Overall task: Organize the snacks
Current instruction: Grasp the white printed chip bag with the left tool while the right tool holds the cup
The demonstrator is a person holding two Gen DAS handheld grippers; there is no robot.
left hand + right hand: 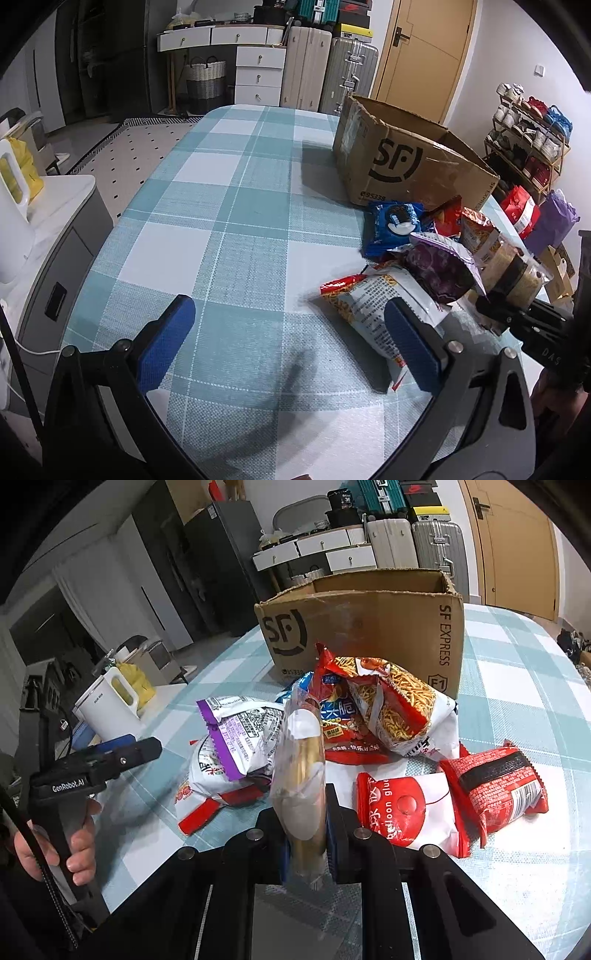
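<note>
We see a teal and white checked cloth (236, 221) covering the surface. Beyond its far end stand white drawers (258, 75), a woven basket (205, 83) and two upright suitcases (328, 70), beside a tan door (424, 55). To one side we find a shoe rack (532, 136); to the other, a white kettle (110, 709) before a yellow bag (138, 681).

Teal-and-white plaid tablecloth (236, 229); brown box (369, 627) (black logo); purple-edged packet (236, 734).
</note>
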